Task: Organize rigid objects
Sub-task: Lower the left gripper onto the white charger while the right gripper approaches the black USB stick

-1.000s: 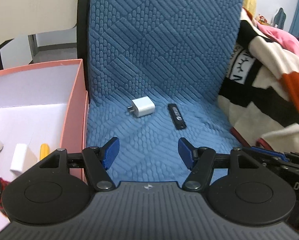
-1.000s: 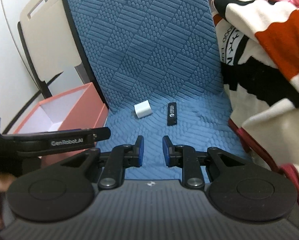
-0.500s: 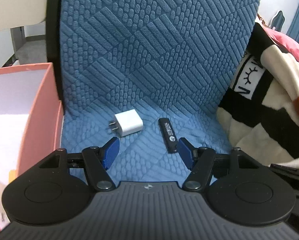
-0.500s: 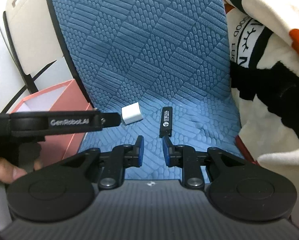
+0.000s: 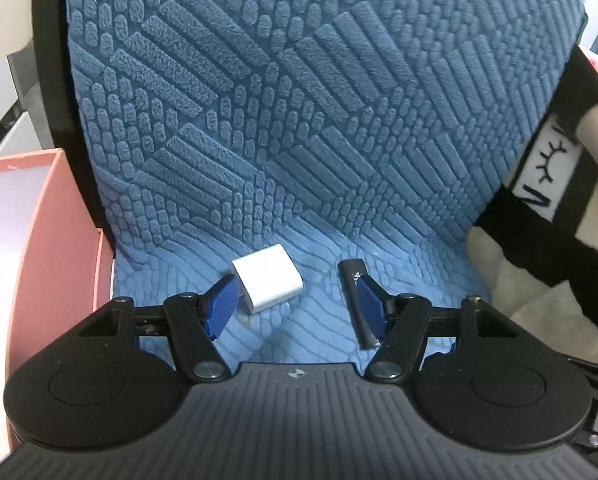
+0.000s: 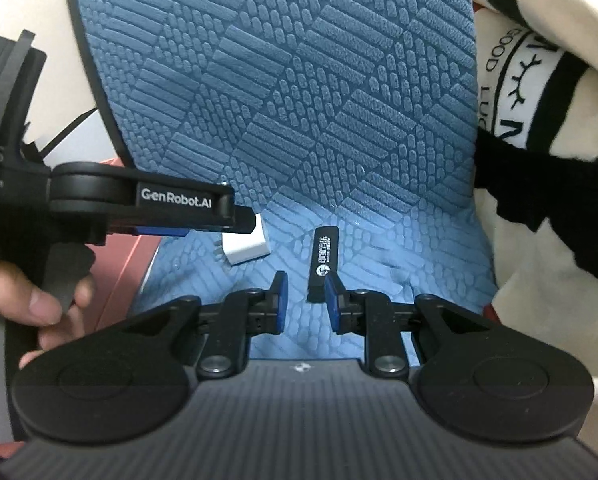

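Between the two blue pads of the left gripper (image 5: 293, 306), whose jaws stand wide apart and hold nothing, lies the white charger (image 5: 267, 282) on the blue quilted cushion (image 5: 299, 140); it sits nearer the left pad, almost touching it, with clear cushion between it and the right pad. Just behind that right pad lies the black USB stick (image 5: 355, 280), a slim bar whose near end shows below the pad. Left of this gripper stands the pink box (image 5: 55, 248), its wall close to the gripper's left arm. Ahead of the right gripper (image 6: 303, 300), the same stick (image 6: 322, 264) points toward the narrow gap between its pads; its near end lies just in front of the right pad, and whether they touch cannot be told. These jaws are nearly closed and grip nothing. Beyond and left of them the charger (image 6: 245, 246) lies partly under the left gripper's finger (image 6: 179, 204), which a hand (image 6: 31, 300) holds. A striped blanket (image 6: 539, 160) rises on the right.
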### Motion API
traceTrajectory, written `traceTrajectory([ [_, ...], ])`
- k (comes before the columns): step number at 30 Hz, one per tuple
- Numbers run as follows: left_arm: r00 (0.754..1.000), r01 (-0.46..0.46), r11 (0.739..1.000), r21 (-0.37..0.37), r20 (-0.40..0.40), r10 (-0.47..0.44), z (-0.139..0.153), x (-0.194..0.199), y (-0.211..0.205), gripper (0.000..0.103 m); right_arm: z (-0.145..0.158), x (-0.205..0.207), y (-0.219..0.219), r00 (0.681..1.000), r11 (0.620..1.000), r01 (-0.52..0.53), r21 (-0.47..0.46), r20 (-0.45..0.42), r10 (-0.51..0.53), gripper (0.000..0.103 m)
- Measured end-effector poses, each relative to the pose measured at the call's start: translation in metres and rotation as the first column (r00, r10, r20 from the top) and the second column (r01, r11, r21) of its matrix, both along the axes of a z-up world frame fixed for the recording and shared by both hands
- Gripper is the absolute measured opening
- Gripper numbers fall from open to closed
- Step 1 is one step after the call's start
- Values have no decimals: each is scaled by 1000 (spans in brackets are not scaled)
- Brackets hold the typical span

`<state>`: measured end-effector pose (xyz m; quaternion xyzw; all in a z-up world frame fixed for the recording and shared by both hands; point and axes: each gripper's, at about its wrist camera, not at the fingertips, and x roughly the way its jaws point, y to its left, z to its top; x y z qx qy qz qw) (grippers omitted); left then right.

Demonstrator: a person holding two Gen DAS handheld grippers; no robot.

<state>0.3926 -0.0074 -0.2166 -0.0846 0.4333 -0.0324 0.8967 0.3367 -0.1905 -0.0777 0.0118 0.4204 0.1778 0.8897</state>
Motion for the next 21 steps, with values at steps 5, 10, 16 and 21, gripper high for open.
traceTrajectory([
  [5,999,-30,998,-55,-34,28,-5,11,15,70,-10,12,9,999,999,-31,-12,-15,31,44],
  [10,998,-35,998,-43,-51,33,-13,17,21,70,-26,23,21,997,997,-69,-44,-40,67,45],
  [16,997,-50,998,-45,-62,47,-22,26,28,70,-48,46,32,995,990,-88,-111,-56,82,44],
  [21,995,-62,998,-14,-79,61,-28,28,31,70,-60,56,29,993,987,-90,-131,-92,78,44],
])
